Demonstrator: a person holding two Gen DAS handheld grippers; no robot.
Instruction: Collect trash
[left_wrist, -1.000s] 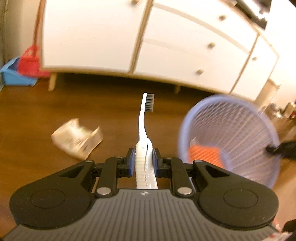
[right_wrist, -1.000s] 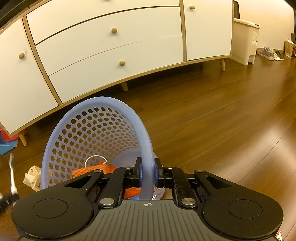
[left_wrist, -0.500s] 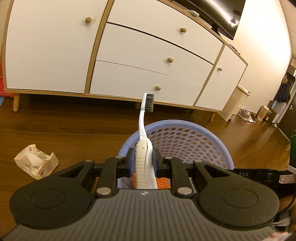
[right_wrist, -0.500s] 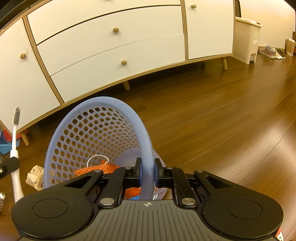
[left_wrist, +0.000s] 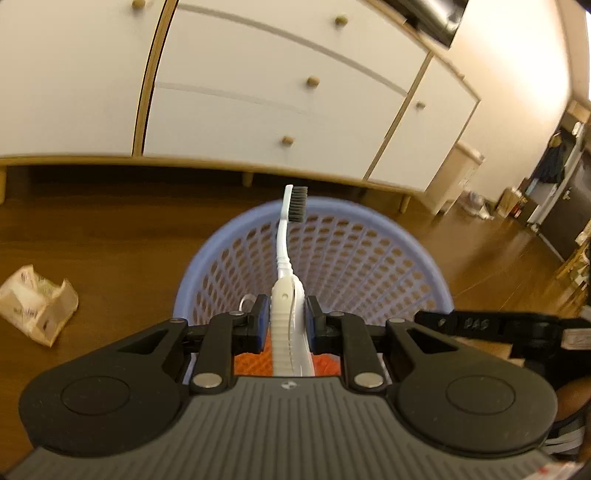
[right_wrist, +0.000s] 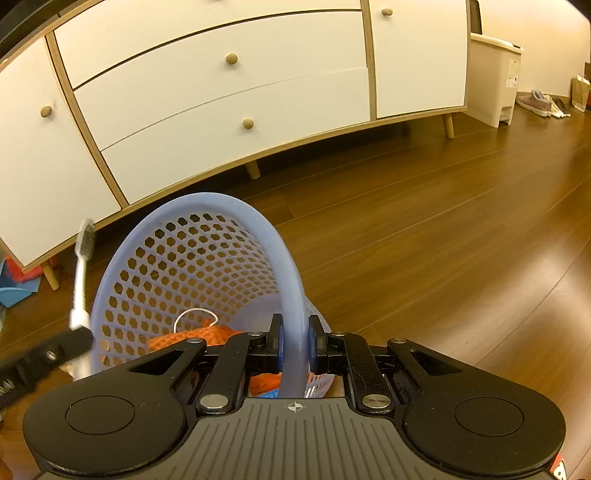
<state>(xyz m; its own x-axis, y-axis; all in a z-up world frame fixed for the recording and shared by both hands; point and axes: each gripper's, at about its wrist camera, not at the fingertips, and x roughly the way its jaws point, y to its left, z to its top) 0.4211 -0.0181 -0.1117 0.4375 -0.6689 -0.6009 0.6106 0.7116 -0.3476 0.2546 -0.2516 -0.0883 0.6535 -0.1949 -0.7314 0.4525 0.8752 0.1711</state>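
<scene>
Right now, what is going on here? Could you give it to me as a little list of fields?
left claw: shut on toothbrush, bristle end up, over the basket's mouth
right claw: shut on the rim of the blue basket, which is tipped
in basket: orange mesh, white loop
on floor: crumpled wrapper, left of the basket
behind: white sideboard
floor: dark wood

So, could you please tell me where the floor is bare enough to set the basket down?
Bare wood floor stretches right of the blue basket, out from the white sideboard toward the white bin. Left is crowded: crumpled wrapper, the left gripper with its toothbrush.
</scene>
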